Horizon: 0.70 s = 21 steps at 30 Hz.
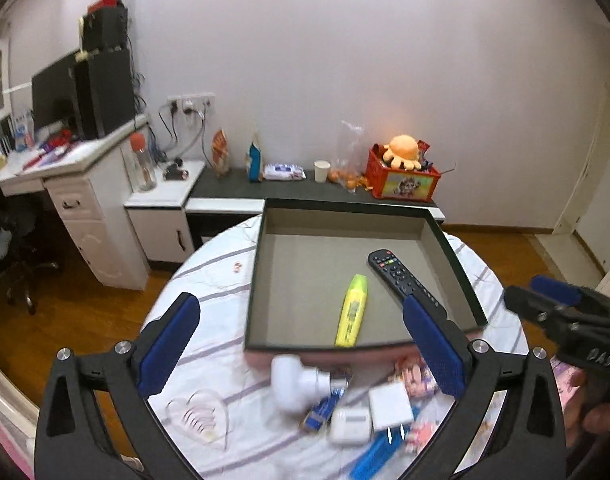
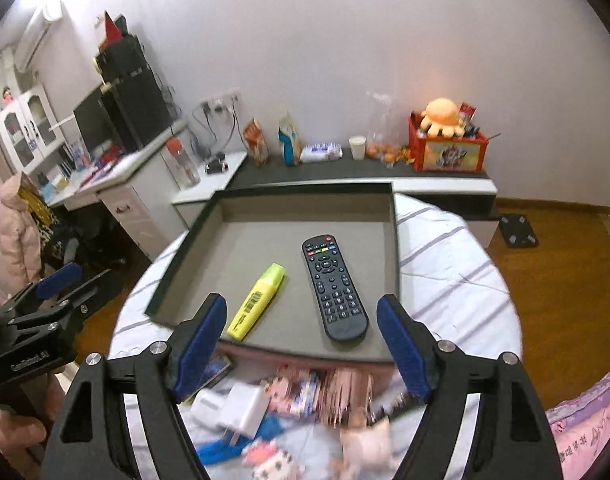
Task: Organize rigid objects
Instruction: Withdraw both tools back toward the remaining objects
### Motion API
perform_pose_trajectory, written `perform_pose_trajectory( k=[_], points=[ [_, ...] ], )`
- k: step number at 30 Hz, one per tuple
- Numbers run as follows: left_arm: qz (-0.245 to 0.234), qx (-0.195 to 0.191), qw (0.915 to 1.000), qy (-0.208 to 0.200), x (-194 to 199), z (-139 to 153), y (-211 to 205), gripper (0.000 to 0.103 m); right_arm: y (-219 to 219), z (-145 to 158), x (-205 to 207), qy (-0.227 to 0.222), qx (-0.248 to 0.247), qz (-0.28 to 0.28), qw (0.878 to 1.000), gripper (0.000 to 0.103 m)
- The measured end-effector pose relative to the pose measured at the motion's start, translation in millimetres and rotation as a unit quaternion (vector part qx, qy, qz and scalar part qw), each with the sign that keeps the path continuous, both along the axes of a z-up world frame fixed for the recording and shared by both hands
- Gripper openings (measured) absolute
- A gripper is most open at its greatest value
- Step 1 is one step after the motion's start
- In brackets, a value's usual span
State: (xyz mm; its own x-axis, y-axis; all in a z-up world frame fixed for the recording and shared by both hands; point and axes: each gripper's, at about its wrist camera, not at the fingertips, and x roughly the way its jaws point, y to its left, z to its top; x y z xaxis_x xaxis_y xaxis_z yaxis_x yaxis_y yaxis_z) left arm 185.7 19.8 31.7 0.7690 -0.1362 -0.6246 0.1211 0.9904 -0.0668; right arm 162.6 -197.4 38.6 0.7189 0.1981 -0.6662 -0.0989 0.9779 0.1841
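A shallow dark-rimmed box (image 1: 337,210) (image 2: 305,196) sits on the round table. In it lie a yellow highlighter (image 1: 352,310) (image 2: 257,301) and a black remote (image 1: 401,276) (image 2: 333,286). In front of the box lies a blurred pile: a white bulb-shaped adapter (image 1: 295,380), a white charger plug (image 1: 389,404) (image 2: 243,404), a white case (image 1: 351,424), blue items and pink packets (image 2: 305,392). My left gripper (image 1: 301,348) is open and empty above the pile. My right gripper (image 2: 303,350) is open and empty over the box's near edge; it also shows at the right of the left wrist view (image 1: 545,300).
The table has a white striped cloth (image 1: 209,280) (image 2: 445,264). Behind it is a low dark cabinet (image 1: 289,190) with a red toy box (image 1: 403,180), a cup and snack bags. A white desk (image 1: 85,160) stands at the left. The floor is wood.
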Motion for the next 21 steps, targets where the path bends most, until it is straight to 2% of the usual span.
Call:
perform_pose_trajectory(
  k=[4,8,13,21],
  points=[
    [-0.007,0.011,0.9999,0.009,-30,-9,-3,0.103,1,1,-44,-0.011,-0.008,-0.012,1.0,0.079],
    [-0.013,0.013,0.9991,0.038,-55,-31,-9,0.103,-1,-17,-70,0.005,-0.02,-0.023,1.0,0.079],
    [-0.014,0.007,0.9984,0.055,-84,-49,-14,0.103,3,-36,-90,0.021,-0.028,-0.028,0.999,0.079],
    [-0.007,0.009,0.9979,0.064,-101,-63,-12,0.103,0,-47,-110,0.026,-0.037,-0.032,0.998,0.079]
  ],
)
